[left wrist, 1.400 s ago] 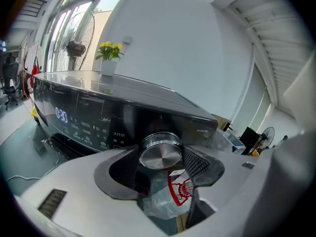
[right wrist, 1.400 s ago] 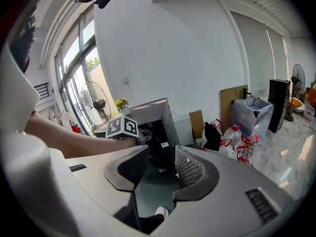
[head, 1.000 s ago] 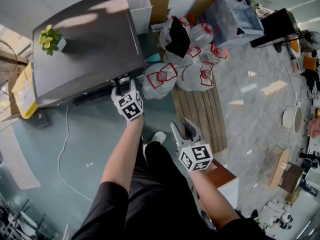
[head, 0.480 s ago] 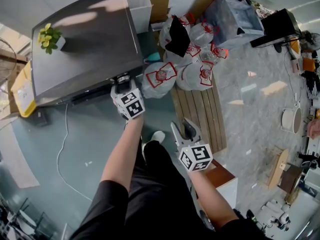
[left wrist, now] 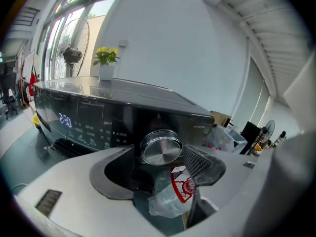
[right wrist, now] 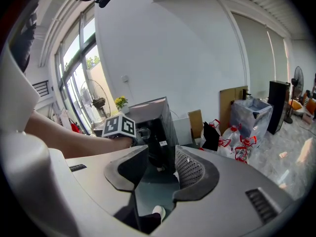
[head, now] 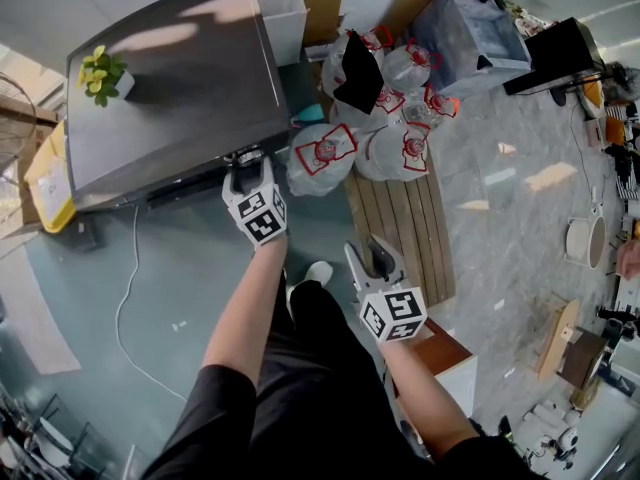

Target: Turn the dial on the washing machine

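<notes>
In the head view, the left tongs (head: pixel 247 160) and their marker cube (head: pixel 255 213) cover the round silver metal dial (left wrist: pixel 161 148) of the dark grey washing machine (head: pixel 170 88), and the machine's front panel lies out of sight under its top. In the left gripper view the jaws have just been opening and stand apart with the dial between them. Whether the ribbed right pad (left wrist: pixel 196 163) touches the dial's rim cannot be told. Left of these tongs, the glowing blue digits (left wrist: pixel 65 120) are blurred and the white panel labels (left wrist: pixel 101 131) are too small to read. Beneath the right tongs (right wrist: pixel 160 159), their own body hides most of a white shoe (right wrist: pixel 158 211).
</notes>
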The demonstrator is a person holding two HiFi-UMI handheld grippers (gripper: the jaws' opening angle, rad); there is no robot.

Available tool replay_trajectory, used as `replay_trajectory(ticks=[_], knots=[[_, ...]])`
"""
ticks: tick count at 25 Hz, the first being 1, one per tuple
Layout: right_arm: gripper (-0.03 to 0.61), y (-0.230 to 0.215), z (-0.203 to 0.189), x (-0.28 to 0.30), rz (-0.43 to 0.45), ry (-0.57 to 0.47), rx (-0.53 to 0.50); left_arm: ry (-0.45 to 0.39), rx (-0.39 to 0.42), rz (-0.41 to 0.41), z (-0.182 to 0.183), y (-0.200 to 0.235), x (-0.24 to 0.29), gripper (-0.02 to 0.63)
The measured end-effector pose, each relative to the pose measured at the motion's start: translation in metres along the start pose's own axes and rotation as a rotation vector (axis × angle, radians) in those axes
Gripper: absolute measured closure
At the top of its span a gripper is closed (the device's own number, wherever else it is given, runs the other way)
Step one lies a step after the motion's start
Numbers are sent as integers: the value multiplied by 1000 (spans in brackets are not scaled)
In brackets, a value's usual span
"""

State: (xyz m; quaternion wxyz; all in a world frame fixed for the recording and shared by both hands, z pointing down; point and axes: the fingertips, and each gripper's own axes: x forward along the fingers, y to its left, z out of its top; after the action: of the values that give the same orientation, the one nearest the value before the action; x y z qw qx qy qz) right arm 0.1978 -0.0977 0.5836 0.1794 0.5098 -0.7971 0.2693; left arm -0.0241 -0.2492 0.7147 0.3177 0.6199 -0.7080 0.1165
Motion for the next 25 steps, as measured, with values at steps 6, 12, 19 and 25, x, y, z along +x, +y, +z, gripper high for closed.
replay_trajectory(ticks=[6, 12, 19, 25], knots=[[417, 5, 1, 4, 14, 3, -15, -4, -87, -73, -3, -1, 2, 304], [417, 7, -2, 5, 19, 14, 6, 9, -146, -77, 1, 6, 8, 305], [417, 10, -4, 9, 23, 20, 15, 32, -120, -69, 0, 5, 9, 308], [419, 10, -4, 11, 22, 20, 15, 47, -70, -36, -1, 0, 9, 348]])
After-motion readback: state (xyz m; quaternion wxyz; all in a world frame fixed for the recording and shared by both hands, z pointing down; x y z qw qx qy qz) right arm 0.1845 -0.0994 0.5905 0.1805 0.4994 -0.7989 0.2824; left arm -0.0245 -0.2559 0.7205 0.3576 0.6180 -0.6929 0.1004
